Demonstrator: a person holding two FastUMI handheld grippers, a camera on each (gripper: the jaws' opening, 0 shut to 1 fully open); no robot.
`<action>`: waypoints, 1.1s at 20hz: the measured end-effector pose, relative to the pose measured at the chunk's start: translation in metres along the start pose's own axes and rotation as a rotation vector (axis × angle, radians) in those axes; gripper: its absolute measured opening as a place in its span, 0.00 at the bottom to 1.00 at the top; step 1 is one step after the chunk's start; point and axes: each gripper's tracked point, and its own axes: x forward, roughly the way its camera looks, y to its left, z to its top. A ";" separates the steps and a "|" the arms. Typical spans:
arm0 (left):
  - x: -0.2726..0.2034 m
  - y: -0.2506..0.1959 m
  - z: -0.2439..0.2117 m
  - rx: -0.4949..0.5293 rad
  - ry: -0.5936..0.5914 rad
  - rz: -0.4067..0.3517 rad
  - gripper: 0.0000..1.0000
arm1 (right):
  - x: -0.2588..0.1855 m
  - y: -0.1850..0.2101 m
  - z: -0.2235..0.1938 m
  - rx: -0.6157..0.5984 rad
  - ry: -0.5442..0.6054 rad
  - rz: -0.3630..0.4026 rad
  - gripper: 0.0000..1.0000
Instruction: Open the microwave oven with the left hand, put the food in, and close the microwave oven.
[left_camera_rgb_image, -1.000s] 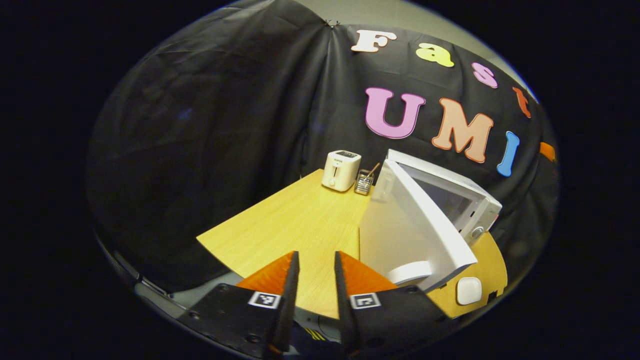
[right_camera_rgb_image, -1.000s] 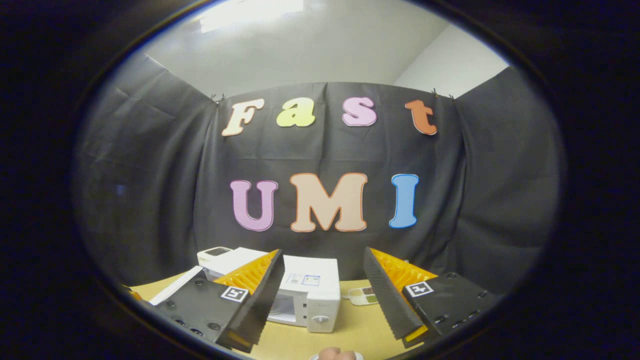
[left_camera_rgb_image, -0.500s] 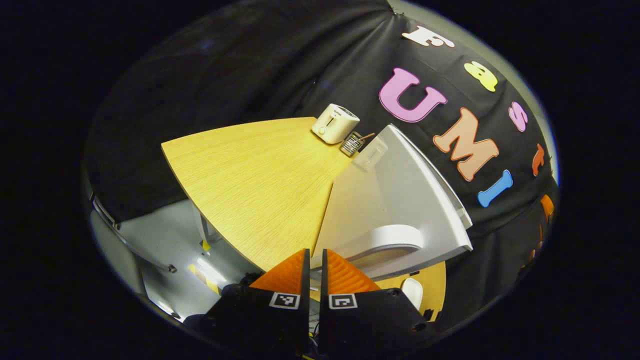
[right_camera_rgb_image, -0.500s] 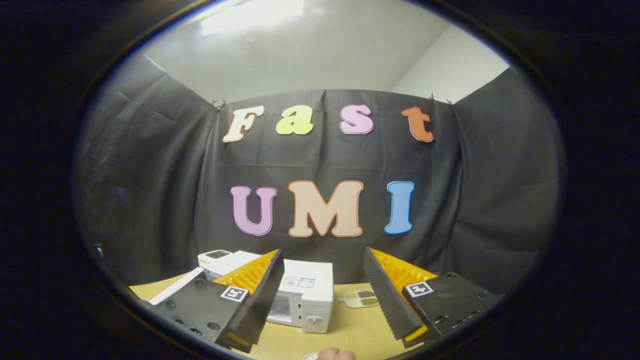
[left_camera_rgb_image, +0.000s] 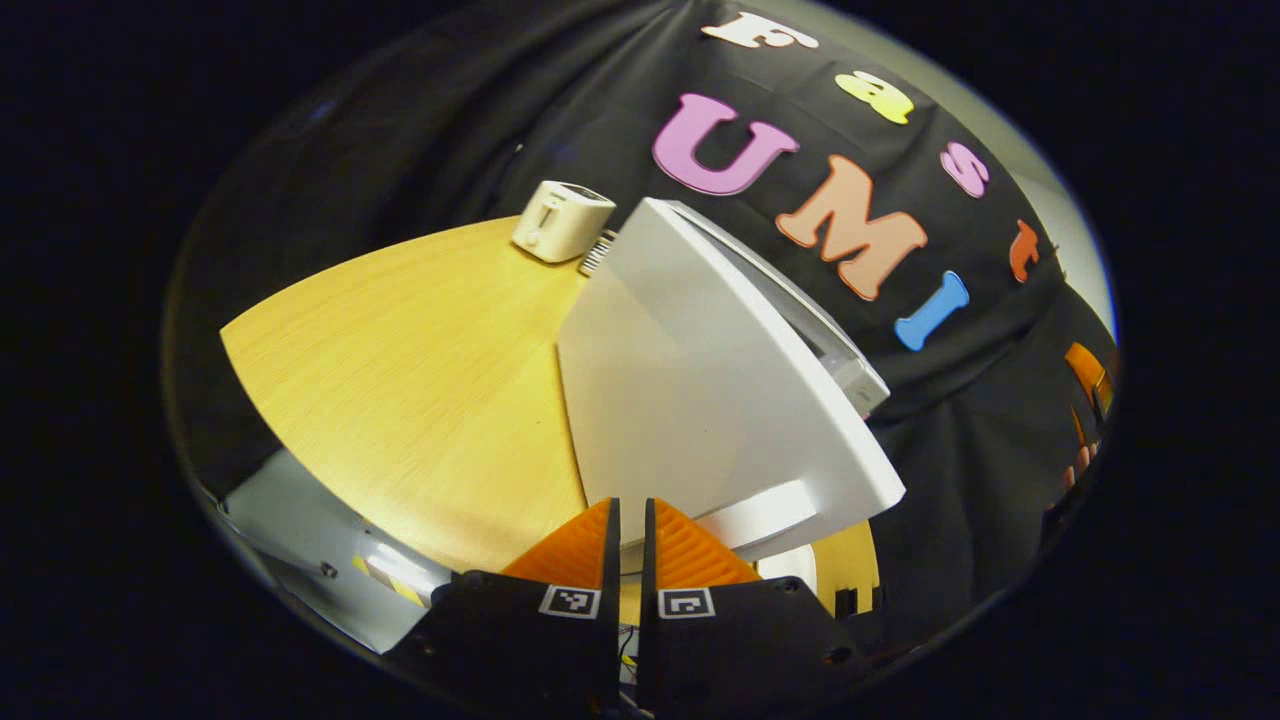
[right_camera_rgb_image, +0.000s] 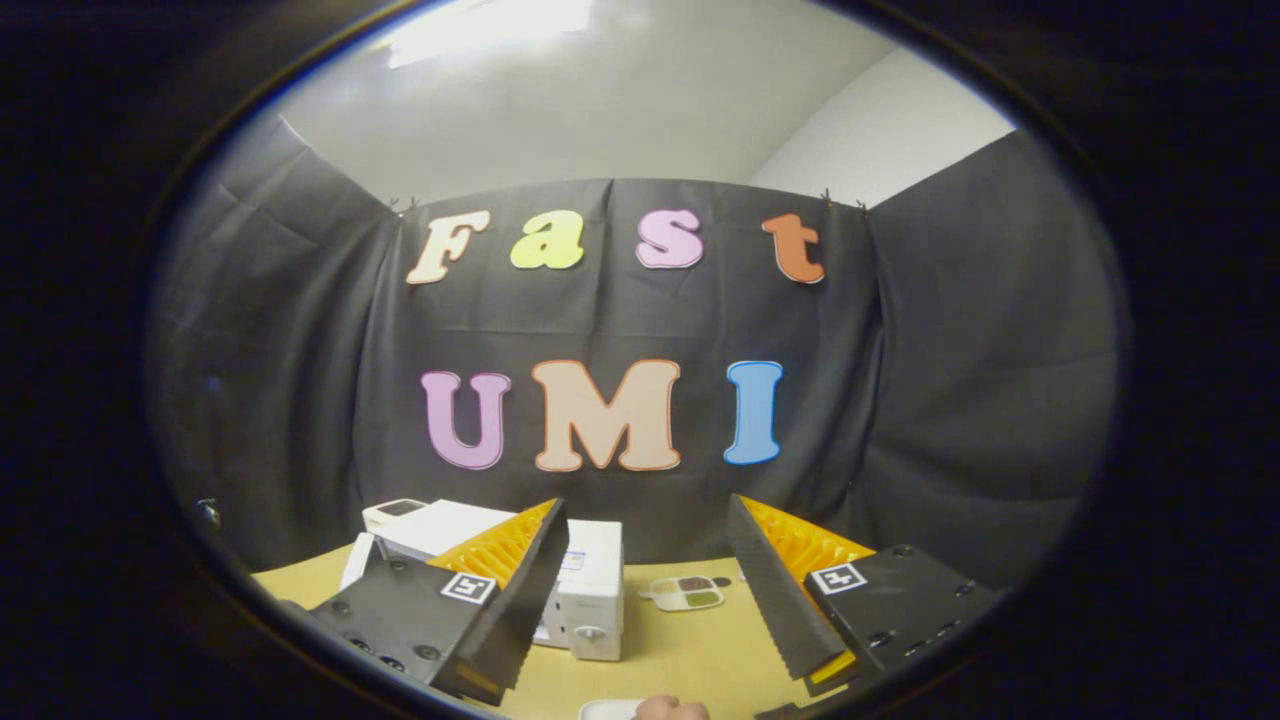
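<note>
- On the counter (left_camera_rgb_image: 400, 370), the white microwave oven (right_camera_rgb_image: 590, 585) has its door (left_camera_rgb_image: 690, 400) swung open, blocking the way inside.
- Toaster (left_camera_rgb_image: 560, 220) sits at the back edge.
- Food plate (right_camera_rgb_image: 685, 592) lies beside the oven.
- Left claw (left_camera_rgb_image: 628, 530) is clenched; right claw (right_camera_rgb_image: 645, 585) is spread, holding nothing.

My left gripper view sits low and close against the open microwave door (left_camera_rgb_image: 700, 400), tilted, looking across the table (left_camera_rgb_image: 400, 380). My right gripper view faces the back wall from farther off. Both share the microwave (right_camera_rgb_image: 590, 590) and table (right_camera_rgb_image: 690, 650).
</note>
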 end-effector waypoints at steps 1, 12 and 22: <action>0.006 -0.010 -0.001 0.025 0.012 -0.018 0.07 | -0.001 -0.007 0.004 -0.001 -0.004 -0.018 0.88; 0.081 -0.088 0.007 0.159 0.070 -0.139 0.07 | -0.013 -0.090 0.002 -0.043 0.024 -0.189 0.88; 0.128 -0.132 0.027 0.265 0.045 -0.200 0.07 | -0.016 -0.100 0.007 -0.039 0.026 -0.222 0.88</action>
